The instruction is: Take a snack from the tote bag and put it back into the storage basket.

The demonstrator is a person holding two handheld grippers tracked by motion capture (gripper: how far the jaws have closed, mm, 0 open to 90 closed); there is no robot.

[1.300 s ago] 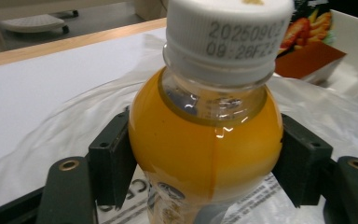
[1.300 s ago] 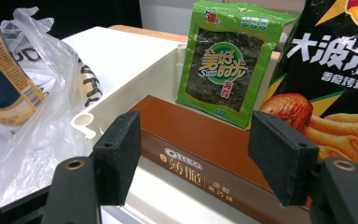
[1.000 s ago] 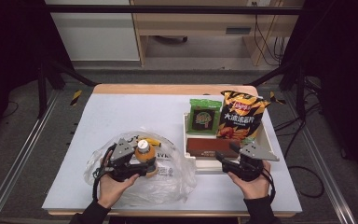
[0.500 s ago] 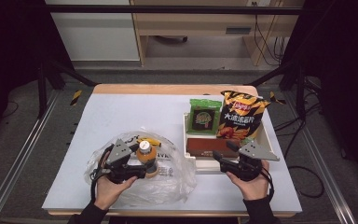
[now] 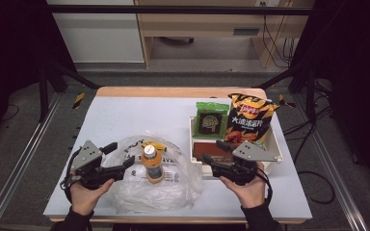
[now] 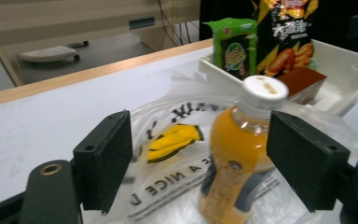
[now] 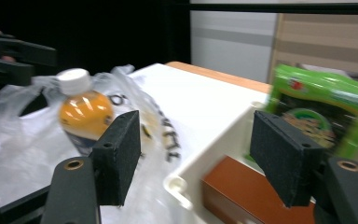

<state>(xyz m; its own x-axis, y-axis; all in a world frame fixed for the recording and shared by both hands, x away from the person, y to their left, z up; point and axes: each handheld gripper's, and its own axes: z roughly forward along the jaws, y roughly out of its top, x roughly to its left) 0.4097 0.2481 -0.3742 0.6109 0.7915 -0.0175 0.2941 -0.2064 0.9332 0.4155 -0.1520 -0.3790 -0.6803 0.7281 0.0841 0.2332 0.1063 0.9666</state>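
Both hands have lifted, left claw [image 5: 120, 159] spread beside the bottle [image 5: 152, 164], right claw [image 5: 211, 163] spread.

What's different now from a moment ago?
The left gripper has just opened its jaws and drawn back from the orange bottle, which stands in the plastic bag. The right gripper shifted slightly. The snacks in the white bin stayed put.
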